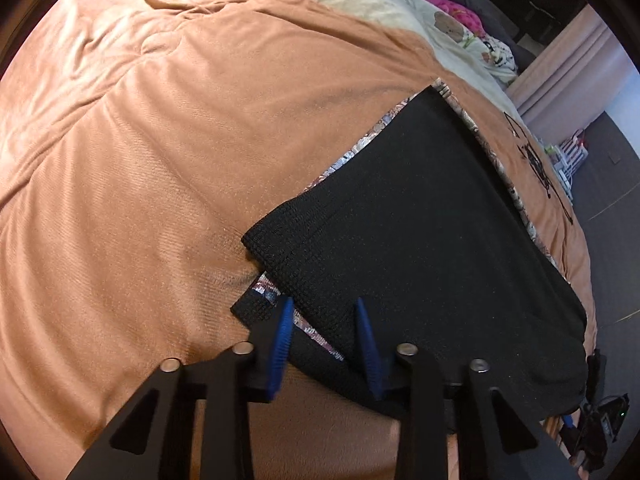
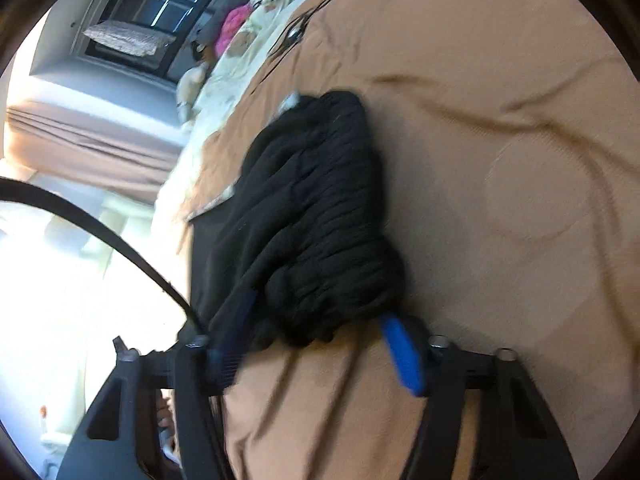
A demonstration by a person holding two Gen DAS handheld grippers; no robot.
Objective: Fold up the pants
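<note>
Black pants (image 1: 424,240) with a patterned lining lie folded on the orange bedspread (image 1: 160,160), near the bed's right edge. My left gripper (image 1: 324,308) is open; its blue fingertips straddle the waffle-knit cuff edge at the near end of the pants, touching or just above the cloth. In the right wrist view the pants (image 2: 312,216) are bunched in a wrinkled heap. My right gripper (image 2: 316,320) is open, its blue fingers on either side of the heap's near end.
Cream bedding with flower prints and pink items (image 1: 460,12) lie at the head of the bed. The bed edge and dark floor (image 1: 612,184) are to the right. Curtains (image 2: 88,136) and a window (image 2: 160,0) stand beyond the bed. A black strap (image 2: 100,232) crosses the right wrist view.
</note>
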